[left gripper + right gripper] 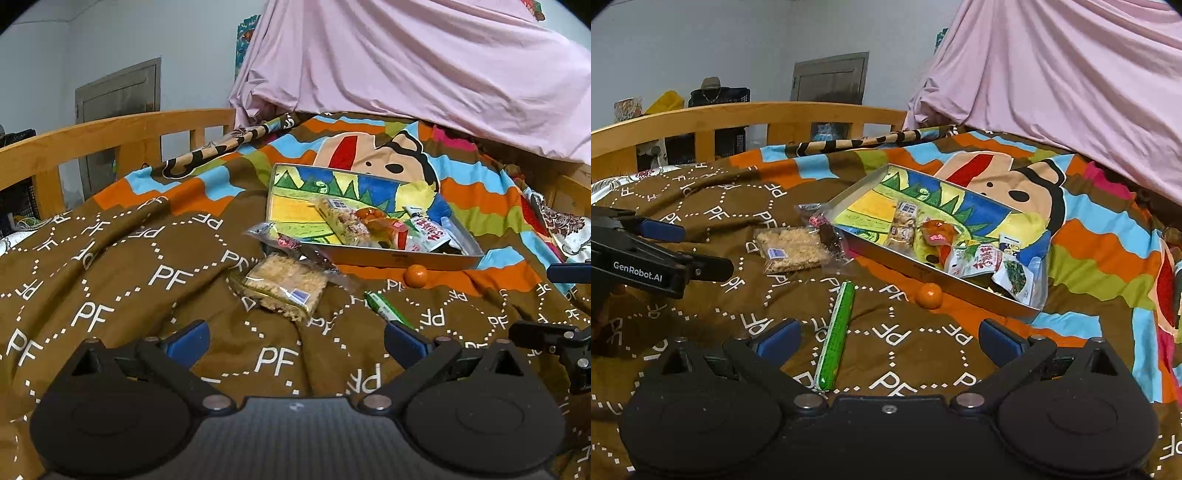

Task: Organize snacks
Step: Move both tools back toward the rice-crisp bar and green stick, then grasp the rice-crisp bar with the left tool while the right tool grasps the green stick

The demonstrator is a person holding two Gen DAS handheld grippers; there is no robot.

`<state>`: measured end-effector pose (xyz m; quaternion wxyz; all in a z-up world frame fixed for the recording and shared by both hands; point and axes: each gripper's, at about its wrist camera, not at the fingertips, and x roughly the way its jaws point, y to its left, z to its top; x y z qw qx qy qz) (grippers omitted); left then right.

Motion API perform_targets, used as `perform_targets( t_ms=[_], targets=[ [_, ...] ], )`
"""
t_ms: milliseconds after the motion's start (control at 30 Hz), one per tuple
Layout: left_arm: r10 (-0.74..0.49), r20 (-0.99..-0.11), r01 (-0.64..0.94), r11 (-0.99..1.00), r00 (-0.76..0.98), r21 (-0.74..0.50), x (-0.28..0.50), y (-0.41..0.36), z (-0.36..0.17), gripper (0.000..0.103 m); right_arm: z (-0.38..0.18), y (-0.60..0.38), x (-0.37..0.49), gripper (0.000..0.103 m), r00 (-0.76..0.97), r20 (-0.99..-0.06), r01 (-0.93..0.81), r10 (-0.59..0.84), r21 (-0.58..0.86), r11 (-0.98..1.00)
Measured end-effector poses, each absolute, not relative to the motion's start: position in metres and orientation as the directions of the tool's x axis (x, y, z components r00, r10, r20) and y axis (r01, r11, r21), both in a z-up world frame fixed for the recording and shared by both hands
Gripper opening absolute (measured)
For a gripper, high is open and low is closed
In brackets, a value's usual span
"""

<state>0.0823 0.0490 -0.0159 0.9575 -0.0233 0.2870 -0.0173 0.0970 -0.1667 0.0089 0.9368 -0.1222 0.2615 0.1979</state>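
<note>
Green stick snack (837, 334) at twelve o'clock from the right gripper (888, 338), lying on the brown blanket (701, 221) between the spread blue pads, near end almost at the gripper body. Long axis from about six to one o'clock, so nearly in line with the fingers rather than across them; probably calls for a turn of the wrist before closing. Right jaws wide, holding nothing.

Left gripper (295, 338) likewise wide and empty, aimed at the crumbly cracker packet (282, 290) at twelve o'clock, flat on the blanket just short of the tray (406, 254). Same stick (388, 308) at one o'clock from the left jaws, so right hand nearer to it, left nearer to the packet.

Small orange ball (929, 295) touching or just beside the tray's near wall; cannot tell which. Dark-wrapped snack (827, 230) at the tray's near corner, draped on the rim or only leaning. Several packets already inside the tray, overlapping, labels too small to read. Stick's far end cut off behind the left finger in the left view.
</note>
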Motion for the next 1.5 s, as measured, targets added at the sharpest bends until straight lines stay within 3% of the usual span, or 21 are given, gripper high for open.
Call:
perform_targets(
  t_ms=[667,900,1000,1133,1267,1400,1500],
  targets=[
    [-0.093,-0.594,0.109,0.994,0.799,-0.01,0.143,0.053,-0.022,0.102,-0.03,-0.146,0.146,0.101,0.648,-0.649,-0.54,0.399,-0.022,0.841],
    [-0.123,-0.63,0.175,0.984,0.766,0.02,0.181,0.051,-0.033,0.102,-0.036,-0.142,0.164,0.083,0.656,-0.631,-0.527,0.415,0.011,0.85],
    [-0.152,-0.667,0.236,0.971,0.73,0.036,0.199,0.051,-0.039,0.102,-0.042,-0.139,0.17,0.077,0.641,-0.642,-0.526,0.421,0.032,0.85],
    [-0.129,-0.717,0.26,0.963,0.685,0.075,0.218,0.052,-0.048,0.102,-0.052,-0.133,0.175,0.061,0.604,-0.67,-0.536,0.432,0.061,0.842],
    [-0.118,-0.747,0.258,0.963,0.654,0.074,0.231,0.056,-0.054,0.102,-0.061,-0.128,0.177,0.054,0.576,-0.69,-0.546,0.439,0.075,0.834],
    [-0.102,-0.758,0.254,0.963,0.645,0.086,0.24,0.055,-0.06,0.094,-0.063,-0.128,0.18,0.051,0.571,-0.686,-0.536,0.45,0.104,0.838],
    [-0.114,-0.761,0.245,0.968,0.639,0.061,0.24,0.052,-0.06,0.085,-0.064,-0.13,0.183,0.042,0.559,-0.685,-0.529,0.468,0.14,0.837]
  ],
)
